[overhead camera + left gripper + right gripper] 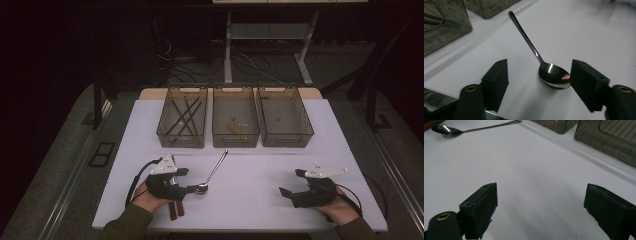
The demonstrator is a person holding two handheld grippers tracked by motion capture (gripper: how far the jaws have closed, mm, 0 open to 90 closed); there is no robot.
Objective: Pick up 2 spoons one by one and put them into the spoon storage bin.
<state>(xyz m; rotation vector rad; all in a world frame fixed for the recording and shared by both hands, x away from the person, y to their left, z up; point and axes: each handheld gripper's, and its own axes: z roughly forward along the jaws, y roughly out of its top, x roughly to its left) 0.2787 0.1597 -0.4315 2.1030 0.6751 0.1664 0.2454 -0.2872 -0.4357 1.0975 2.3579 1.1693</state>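
Spoon (554,76) is lying on the white table (260,200), bowl between the parted left gripper (539,82) jaws, one pad touching its rim. Polished steel looking light, stiff, slippery; neck likely gripping better. Right gripper (540,205) is hanging open, empty.

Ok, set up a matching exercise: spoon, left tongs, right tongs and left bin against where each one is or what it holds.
1 spoon
2 left tongs
3 right tongs
4 left bin

A holds dark sticks
B open over bare table
C lies on the white table, handle toward the bins
D jaws either side of the spoon's bowl

Pairs: 1-C, 2-D, 3-B, 4-A
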